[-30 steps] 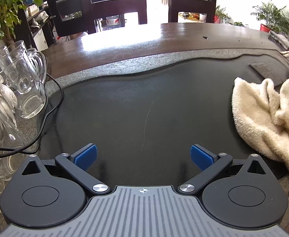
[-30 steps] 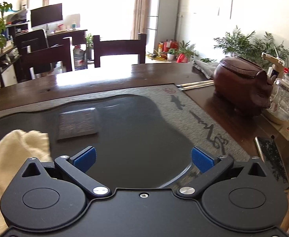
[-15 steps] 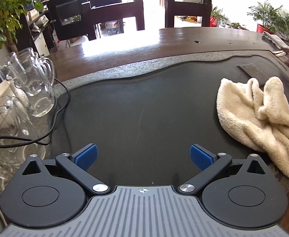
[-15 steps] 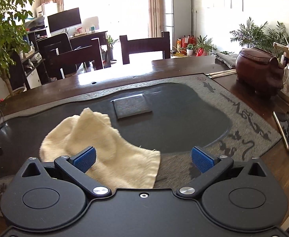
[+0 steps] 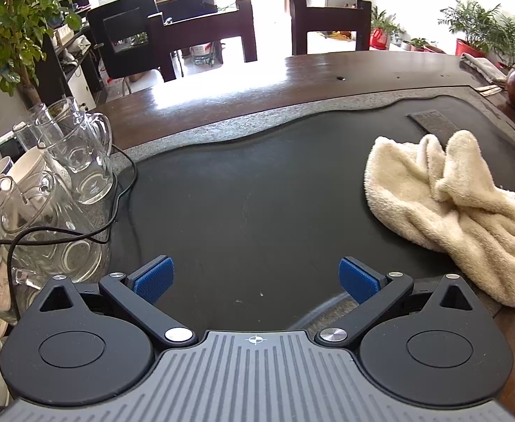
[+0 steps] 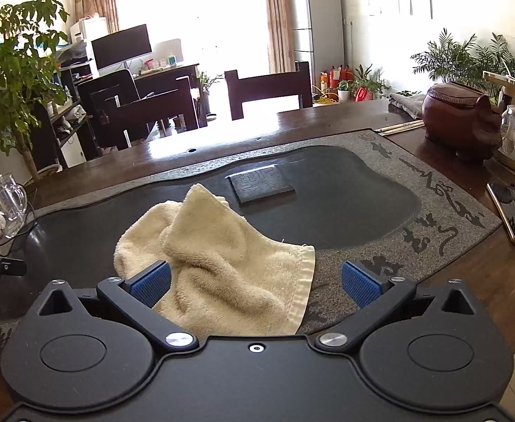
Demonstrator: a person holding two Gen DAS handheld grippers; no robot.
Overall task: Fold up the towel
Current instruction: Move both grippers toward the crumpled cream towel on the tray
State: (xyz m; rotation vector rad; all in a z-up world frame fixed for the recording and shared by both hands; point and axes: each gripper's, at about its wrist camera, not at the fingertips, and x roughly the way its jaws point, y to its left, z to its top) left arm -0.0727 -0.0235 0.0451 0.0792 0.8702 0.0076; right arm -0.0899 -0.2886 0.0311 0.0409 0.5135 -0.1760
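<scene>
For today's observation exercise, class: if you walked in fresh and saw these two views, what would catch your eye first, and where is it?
First, the crumpled cream towel lying unfolded on the dark tea tray, one hemmed corner spilling onto the grey stone border. Next, the clear glass pitchers crowded at the tray's left edge, a black cable trailing past them. Both sets of blue-padded jaws stand wide open and empty: the right gripper just above the towel, the left gripper over bare tray.

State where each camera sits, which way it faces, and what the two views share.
Left wrist: on the left gripper, facing forward over the dark tray; its own open fingers show; towel to the right, glass jugs to the left.
Right wrist: on the right gripper, facing forward above the towel; open fingers show; phone to the right.
Shared: towel, tray, jugs, chairs.
</scene>
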